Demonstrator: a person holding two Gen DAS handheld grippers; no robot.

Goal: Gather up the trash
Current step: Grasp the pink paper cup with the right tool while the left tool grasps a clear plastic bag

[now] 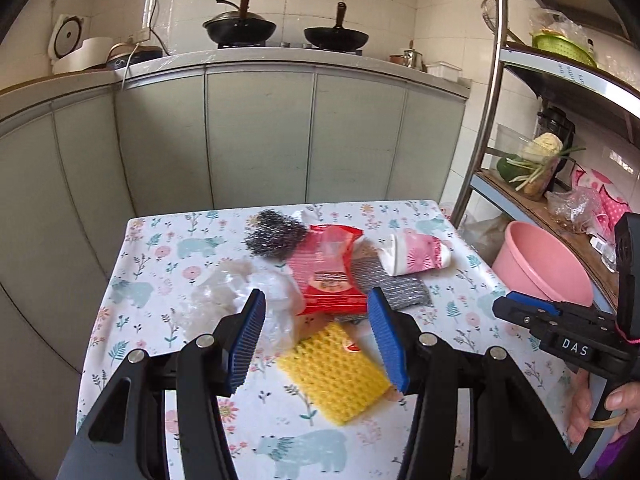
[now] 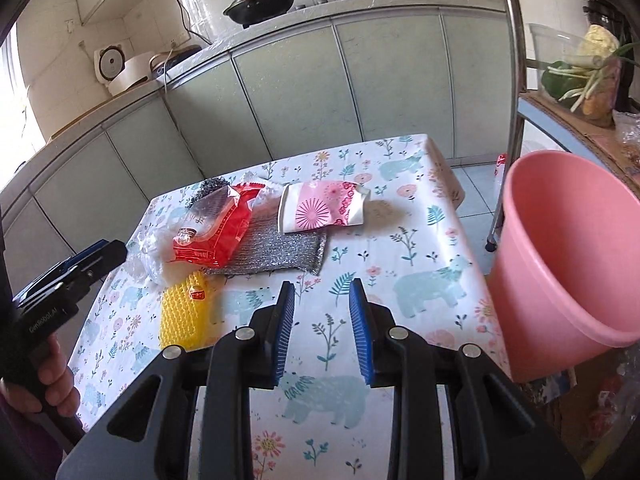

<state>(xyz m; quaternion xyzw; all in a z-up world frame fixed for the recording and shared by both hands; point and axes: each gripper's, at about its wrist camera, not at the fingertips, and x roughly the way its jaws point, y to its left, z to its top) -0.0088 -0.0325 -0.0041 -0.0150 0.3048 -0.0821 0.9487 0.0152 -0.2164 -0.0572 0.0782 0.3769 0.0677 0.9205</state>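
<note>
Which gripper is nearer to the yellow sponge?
Left. The left gripper hangs open right above the yellow sponge; the right gripper, also open, is off to the sponge's right, over bare tablecloth.

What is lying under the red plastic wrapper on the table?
The red plastic wrapper overlaps a silver mesh scouring cloth and a yellow sponge. Whatever else lies beneath it is covered.

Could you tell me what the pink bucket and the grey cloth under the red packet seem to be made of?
The pink bucket looks like moulded plastic: smooth, faintly glossy wall, uniform colour. The grey cloth appears to be a woven metallic-thread scouring cloth: ribbed, with a silvery glitter. Its fibre cannot be confirmed.
</note>
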